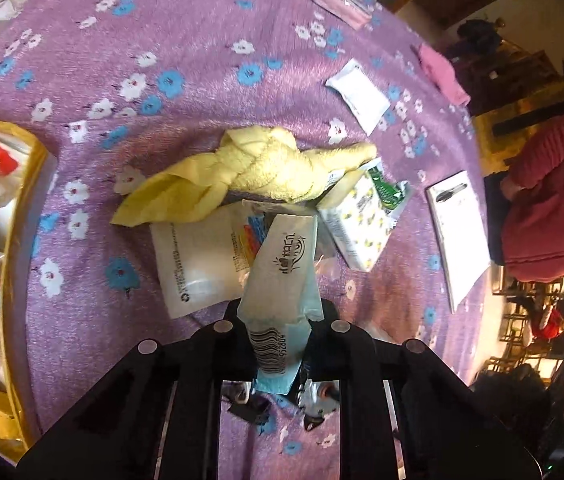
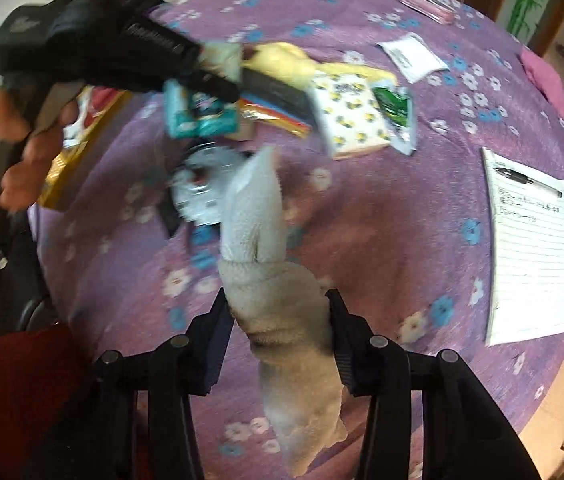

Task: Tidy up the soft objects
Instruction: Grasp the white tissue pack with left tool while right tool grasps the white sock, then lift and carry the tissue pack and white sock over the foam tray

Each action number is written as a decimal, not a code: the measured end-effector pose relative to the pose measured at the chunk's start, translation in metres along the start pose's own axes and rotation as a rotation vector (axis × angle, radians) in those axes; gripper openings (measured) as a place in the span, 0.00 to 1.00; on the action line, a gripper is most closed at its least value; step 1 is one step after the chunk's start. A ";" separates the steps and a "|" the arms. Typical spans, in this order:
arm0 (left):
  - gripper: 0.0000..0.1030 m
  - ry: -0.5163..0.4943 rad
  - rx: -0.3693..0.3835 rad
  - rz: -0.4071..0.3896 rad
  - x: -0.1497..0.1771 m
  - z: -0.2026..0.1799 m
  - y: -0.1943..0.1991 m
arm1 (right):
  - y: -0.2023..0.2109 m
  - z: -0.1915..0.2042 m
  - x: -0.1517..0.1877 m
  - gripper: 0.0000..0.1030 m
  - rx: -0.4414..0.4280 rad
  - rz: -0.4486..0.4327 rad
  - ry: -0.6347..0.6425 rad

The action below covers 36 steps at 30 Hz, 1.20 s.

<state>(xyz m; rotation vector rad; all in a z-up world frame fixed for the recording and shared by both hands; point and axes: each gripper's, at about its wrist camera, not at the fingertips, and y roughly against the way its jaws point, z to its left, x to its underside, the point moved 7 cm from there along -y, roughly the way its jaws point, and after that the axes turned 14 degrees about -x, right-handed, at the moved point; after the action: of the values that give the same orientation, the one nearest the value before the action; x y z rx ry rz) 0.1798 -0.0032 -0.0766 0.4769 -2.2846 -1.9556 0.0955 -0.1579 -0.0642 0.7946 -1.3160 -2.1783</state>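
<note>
Left gripper (image 1: 280,320) has its 2 fingers squeezed tight on a pale blue tissue packet (image 1: 282,280), barcode end pinched between the pads, the printed end sticking out ahead of the tips and lifted clear of the purple floral tablecloth (image 1: 186,40). Directly beyond that packet lies a clear plastic pouch (image 1: 198,264) flat on the cloth, and just past it a knotted yellow towel (image 1: 258,168) draped across the middle of the table. To the right of the towel, touching its end, sits a white tissue pack with yellow print (image 1: 356,224), with a green sachet (image 1: 386,190) tucked against its far edge. Further out, a white sachet (image 1: 358,94), a pink cloth (image 1: 442,72) near the right rim, and a pink pouch (image 1: 340,0) at the far edge. On the left, a gold-rimmed box (image 1: 30,184) already loaded with packets. On the right, a lined notepad (image 1: 456,232) with a pen (image 1: 450,191) on top.

Over to the right wrist view: right gripper (image 2: 278,312) is clamped on a rolled beige sock (image 2: 278,304), fingers pressed into both sides, the white toe end poking up ahead of the tips, held above the cloth. It is blurry here. At far left a bare hand (image 2: 14,136) grips the other tool's black handle. The notepad (image 2: 534,248) lies near right.
</note>
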 end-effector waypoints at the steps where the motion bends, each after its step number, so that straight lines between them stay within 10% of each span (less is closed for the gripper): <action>1: 0.13 0.001 0.009 -0.002 0.002 0.002 0.004 | 0.000 0.008 0.002 0.44 -0.016 -0.002 0.005; 20: 0.11 0.062 0.063 -0.062 0.049 0.057 0.047 | -0.053 0.087 -0.005 0.44 -0.137 0.082 0.164; 36: 0.12 0.286 0.025 -0.137 0.095 0.189 0.103 | -0.087 0.139 -0.038 0.44 -0.195 0.129 0.290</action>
<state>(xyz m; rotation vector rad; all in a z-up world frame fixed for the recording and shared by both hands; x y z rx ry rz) 0.0208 0.1605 -0.0209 0.8755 -2.1481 -1.7798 0.0187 -0.0087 -0.0821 0.8822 -0.9676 -1.9664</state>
